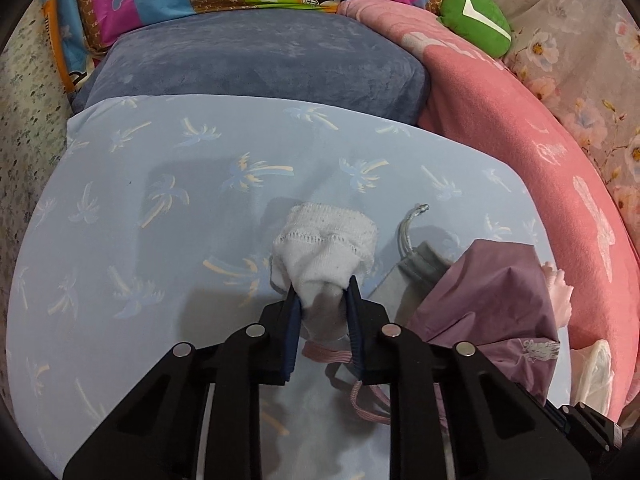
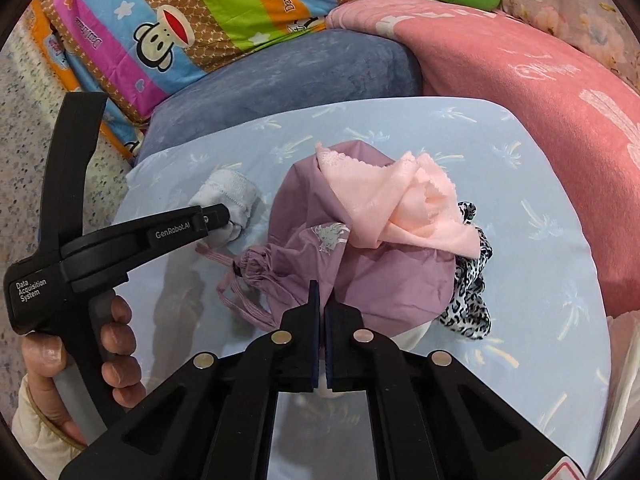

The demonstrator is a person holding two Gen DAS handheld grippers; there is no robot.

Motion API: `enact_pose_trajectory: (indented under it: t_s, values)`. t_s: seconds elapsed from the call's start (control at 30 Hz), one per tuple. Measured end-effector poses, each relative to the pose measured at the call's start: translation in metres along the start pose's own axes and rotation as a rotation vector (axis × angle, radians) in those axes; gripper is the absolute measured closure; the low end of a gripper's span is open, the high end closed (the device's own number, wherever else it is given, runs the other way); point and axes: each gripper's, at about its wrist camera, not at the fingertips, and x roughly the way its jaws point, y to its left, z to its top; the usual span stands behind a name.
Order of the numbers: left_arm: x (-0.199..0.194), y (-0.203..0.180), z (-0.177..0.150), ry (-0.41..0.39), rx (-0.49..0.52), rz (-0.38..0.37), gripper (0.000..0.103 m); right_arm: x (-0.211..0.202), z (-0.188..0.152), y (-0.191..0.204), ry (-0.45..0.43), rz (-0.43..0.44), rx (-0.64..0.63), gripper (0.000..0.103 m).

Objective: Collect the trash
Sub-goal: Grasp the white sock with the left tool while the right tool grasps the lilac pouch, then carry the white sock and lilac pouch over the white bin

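My left gripper (image 1: pixel 322 290) is shut on a white sock (image 1: pixel 326 248) and holds it over the light blue palm-print sheet (image 1: pixel 160 208). The sock also shows in the right wrist view (image 2: pixel 226 196), with the left gripper (image 2: pixel 228 218) clamped on it. My right gripper (image 2: pixel 323 292) is shut on the edge of a mauve drawstring bag (image 2: pixel 360 264), which also shows in the left wrist view (image 1: pixel 492 292). A peach cloth (image 2: pixel 400 208) lies on the bag. A leopard-print cloth (image 2: pixel 468 292) lies at the bag's right side.
A grey pouch with a cord (image 1: pixel 408 268) lies beside the mauve bag. A blue-grey pillow (image 1: pixel 260 60) sits behind the sheet, a pink blanket (image 1: pixel 520 152) to the right, a colourful cartoon quilt (image 2: pixel 180 28) and a green plush (image 1: pixel 476 20) at the back.
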Motion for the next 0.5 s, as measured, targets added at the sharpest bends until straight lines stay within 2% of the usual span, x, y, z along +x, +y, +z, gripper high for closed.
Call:
enact_pose_trajectory:
  t_s: [0.27, 0.5]
  values:
    - [-0.041, -0.016, -0.009, -0.059, 0.027, 0.007, 0.082, -0.055, -0.008, 0.008, -0.079, 0.051, -0.006, 0.102]
    - [-0.08, -0.03, -0.024, -0.106, 0.048, -0.022, 0.082, -0.103, -0.023, 0.006, -0.124, 0.076, -0.016, 0.102]
